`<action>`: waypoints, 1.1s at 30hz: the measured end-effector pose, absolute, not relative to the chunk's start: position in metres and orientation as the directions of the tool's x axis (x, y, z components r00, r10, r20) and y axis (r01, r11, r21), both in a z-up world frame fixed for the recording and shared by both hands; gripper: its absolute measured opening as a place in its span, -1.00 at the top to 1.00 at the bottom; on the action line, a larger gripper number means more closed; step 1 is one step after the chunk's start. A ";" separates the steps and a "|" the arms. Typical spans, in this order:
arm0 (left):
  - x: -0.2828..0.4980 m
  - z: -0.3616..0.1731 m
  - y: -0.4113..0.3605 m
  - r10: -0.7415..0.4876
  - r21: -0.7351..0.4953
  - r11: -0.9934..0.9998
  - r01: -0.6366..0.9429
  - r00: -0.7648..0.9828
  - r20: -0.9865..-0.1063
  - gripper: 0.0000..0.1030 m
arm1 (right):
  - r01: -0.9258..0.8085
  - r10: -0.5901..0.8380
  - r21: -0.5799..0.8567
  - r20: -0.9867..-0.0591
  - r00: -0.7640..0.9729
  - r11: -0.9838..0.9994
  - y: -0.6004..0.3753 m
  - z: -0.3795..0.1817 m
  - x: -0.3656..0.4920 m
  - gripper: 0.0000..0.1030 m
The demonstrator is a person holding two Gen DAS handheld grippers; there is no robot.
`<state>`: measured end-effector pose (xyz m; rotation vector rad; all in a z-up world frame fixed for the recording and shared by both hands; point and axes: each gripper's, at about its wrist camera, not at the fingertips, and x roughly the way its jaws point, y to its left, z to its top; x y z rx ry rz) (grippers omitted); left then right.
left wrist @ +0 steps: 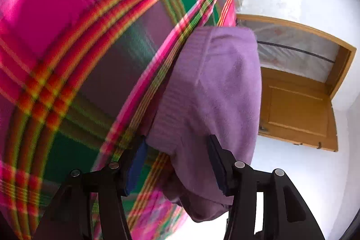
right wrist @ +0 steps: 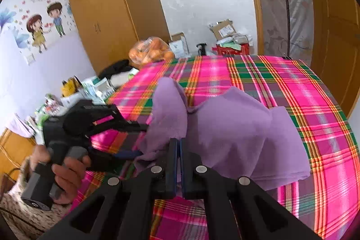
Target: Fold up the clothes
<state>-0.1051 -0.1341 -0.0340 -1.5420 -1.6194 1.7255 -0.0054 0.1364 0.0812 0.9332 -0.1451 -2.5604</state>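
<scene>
Plaid cloth (right wrist: 258, 82) covered the table | purple garment (right wrist: 236, 127) lay bunched on it near the front edge | right gripper (right wrist: 178, 163) had its jaws pressed together on a fold of the garment | left gripper (left wrist: 177, 163) stood wide apart, the garment's edge loose between its fingers (left wrist: 217, 161), unpinched.

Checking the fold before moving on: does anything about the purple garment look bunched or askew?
Yes. The purple garment on the plaid cloth lies bunched, one flap peaked upright. The right gripper pinches its near edge; the left gripper stands open around its side.
</scene>
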 end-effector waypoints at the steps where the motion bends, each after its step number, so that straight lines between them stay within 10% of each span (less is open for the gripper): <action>1: -0.104 -0.033 -0.136 0.797 -0.853 -0.308 0.421 -0.376 -0.473 -0.07 | 0.355 -0.424 0.236 -0.580 -0.695 -0.905 0.135 0.084 -0.003 0.96; 10: -0.099 -0.014 -0.165 0.746 -0.861 -0.310 0.402 -0.458 -0.483 0.44 | 0.393 -0.464 0.251 -0.562 -0.685 -0.885 0.130 0.089 0.004 0.97; 25: -0.066 -0.026 -0.151 0.742 -0.840 -0.335 0.426 -0.431 -0.514 0.45 | 0.390 -0.348 0.084 -0.648 -0.678 -0.917 0.113 0.068 0.010 0.98; 33: -0.074 -0.015 -0.167 0.712 -0.854 -0.316 0.412 -0.493 -0.501 0.75 | 0.360 -0.348 0.129 -0.674 -0.651 -0.924 0.125 0.049 0.003 0.59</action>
